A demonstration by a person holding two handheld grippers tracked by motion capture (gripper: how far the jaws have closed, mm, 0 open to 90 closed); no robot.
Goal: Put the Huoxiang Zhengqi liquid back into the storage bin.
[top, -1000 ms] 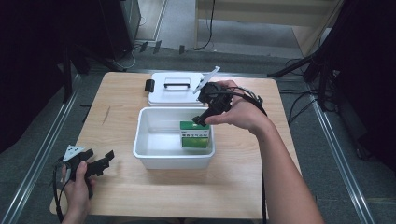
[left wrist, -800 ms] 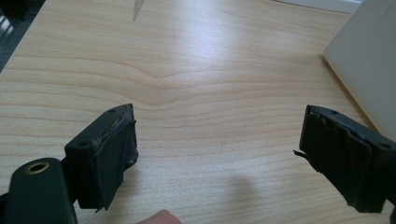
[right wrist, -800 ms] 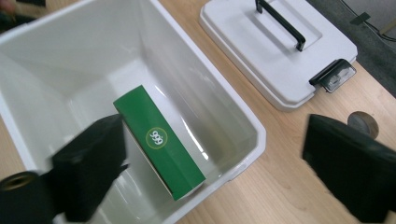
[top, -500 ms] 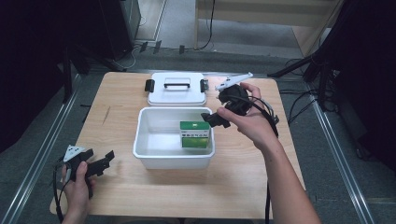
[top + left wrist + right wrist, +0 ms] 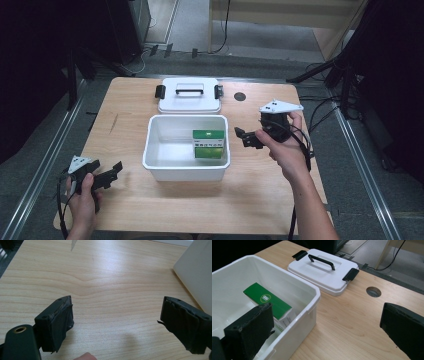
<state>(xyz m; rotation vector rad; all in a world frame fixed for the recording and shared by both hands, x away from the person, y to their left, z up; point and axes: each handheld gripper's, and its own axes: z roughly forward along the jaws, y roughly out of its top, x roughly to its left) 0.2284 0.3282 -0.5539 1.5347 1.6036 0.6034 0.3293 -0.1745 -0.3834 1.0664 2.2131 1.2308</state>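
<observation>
- A white plastic bin [image 5: 186, 162] sits at the middle of a wooden table [image 5: 260, 200].
- A green and white box [image 5: 208, 144] lies inside the bin, against its right wall.
- The right gripper [image 5: 246, 138] hovers just right of the bin; its jaws have just been opening and stand wide, with nothing between them.
- The left gripper [image 5: 111, 173] rests at the near left, jaws wide and empty.
- A white lid [image 5: 189, 95] with a black handle lies beyond the bin.
</observation>
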